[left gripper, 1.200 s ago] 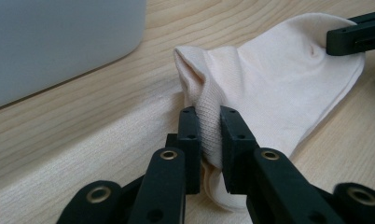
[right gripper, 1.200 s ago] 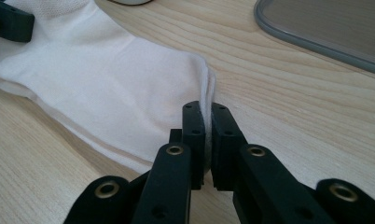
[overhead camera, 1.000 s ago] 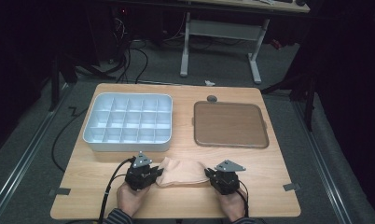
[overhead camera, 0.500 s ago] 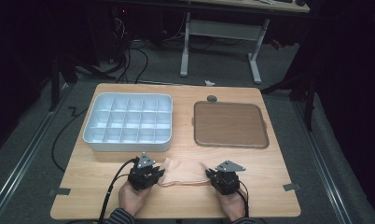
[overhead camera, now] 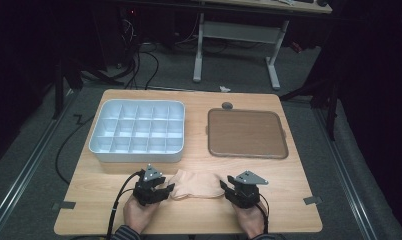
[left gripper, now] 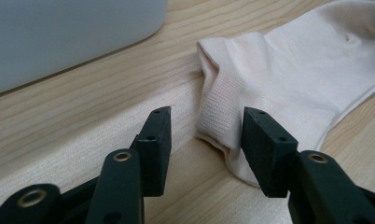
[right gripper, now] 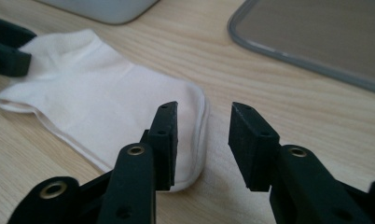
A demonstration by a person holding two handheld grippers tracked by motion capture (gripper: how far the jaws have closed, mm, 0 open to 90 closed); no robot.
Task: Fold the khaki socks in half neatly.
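Observation:
A pale peach sock (overhead camera: 196,184) lies flat on the wooden table near its front edge, between my two grippers. My left gripper (overhead camera: 166,190) is at the sock's cuff end, and its jaws have just been opening. In the left gripper view the gripper (left gripper: 206,135) stands open, with the ribbed cuff of the sock (left gripper: 293,79) between the jaws, untouched by the pads. My right gripper (overhead camera: 225,187) is at the toe end, its jaws also just opened. In the right gripper view that gripper (right gripper: 204,135) stands open over the rounded toe edge of the sock (right gripper: 106,107), without pressing on it.
A white compartment box (overhead camera: 103,150) stands at the back left, and its wall (left gripper: 59,32) is close to my left gripper. A brown flat tray (overhead camera: 248,134) lies at the back right. A small grey round thing (overhead camera: 227,105) sits behind it.
Both grippers' jaws have opened and let go of the sock's ends. The sock now rests slack on the table. Neither hand has shifted noticeably.

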